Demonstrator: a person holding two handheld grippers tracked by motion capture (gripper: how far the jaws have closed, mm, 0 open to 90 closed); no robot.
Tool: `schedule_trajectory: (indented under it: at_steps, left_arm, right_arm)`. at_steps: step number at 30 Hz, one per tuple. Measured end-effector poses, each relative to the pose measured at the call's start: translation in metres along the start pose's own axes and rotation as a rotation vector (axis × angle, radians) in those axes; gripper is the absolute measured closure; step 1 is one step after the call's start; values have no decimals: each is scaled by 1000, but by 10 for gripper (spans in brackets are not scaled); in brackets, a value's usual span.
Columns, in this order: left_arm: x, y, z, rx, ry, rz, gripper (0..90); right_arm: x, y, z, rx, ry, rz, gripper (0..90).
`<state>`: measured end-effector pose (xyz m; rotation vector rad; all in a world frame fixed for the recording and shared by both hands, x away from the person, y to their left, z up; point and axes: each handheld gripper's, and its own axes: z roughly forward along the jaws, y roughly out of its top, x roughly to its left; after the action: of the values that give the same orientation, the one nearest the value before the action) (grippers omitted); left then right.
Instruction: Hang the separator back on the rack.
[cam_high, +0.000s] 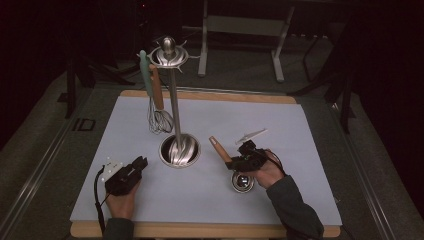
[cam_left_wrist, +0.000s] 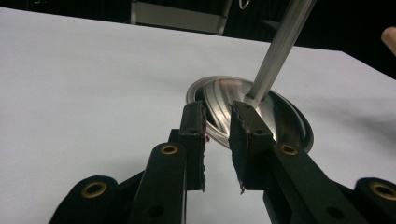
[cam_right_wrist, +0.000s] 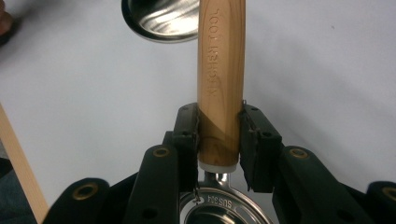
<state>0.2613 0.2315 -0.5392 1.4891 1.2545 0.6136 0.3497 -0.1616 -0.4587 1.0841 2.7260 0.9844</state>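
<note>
Worktop (cam_high: 300, 125): pale sheet over a wooden board, person's forearms entering from the near edge; dark floor around it.

Utensil stand (cam_high: 173, 100): upright steel pole rising from a round dished base (cam_left_wrist: 280, 121) at centre-left of the worktop; ringed top with a knob; a whisk (cam_high: 159, 117) with a wooden handle and a pale green-handled utensil (cam_high: 145, 72) hang from the ring on its left side.

Left hand-held gripper (cam_high: 131, 172): resting low on the worktop left of the base; jaws spread with a gap, nothing between them; pads pointing at the base rim, just short of it.

Right hand-held gripper (cam_right_wrist: 219, 140): pinching the wooden handle (cam_right_wrist: 220, 70) of a steel ladle (cam_high: 243, 181) near its lower end, one pad on each side; handle tilts up and toward the stand; ladle bowl lies on the worktop below the hand, right of the base.

Small white utensil (cam_high: 251, 135): lying flat beyond the right hand, apart from it.
</note>
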Motion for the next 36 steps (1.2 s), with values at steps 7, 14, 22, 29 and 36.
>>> schedule_trajectory:
  at_steps: [7, 14, 22, 29, 36]
  left_arm:
    - [-2, 0, 2, 14, 3, 15, 745]
    - [-4, 0, 4, 36, 5, 33, 735]
    - [-6, 1, 7, 65, 17, 55, 734]
    - [-4, 2, 7, 82, 29, 32, 733]
    - [-1, 3, 6, 102, 55, 5, 733]
  right_arm:
    - [3, 2, -4, -19, 8, -7, 700]
    - [6, 3, -8, -33, 8, -11, 700]
    - [11, 7, -13, -48, 7, -21, 700]
    - [14, 10, -17, -72, 8, -25, 700]
    - [16, 12, -21, -87, 8, -28, 700]
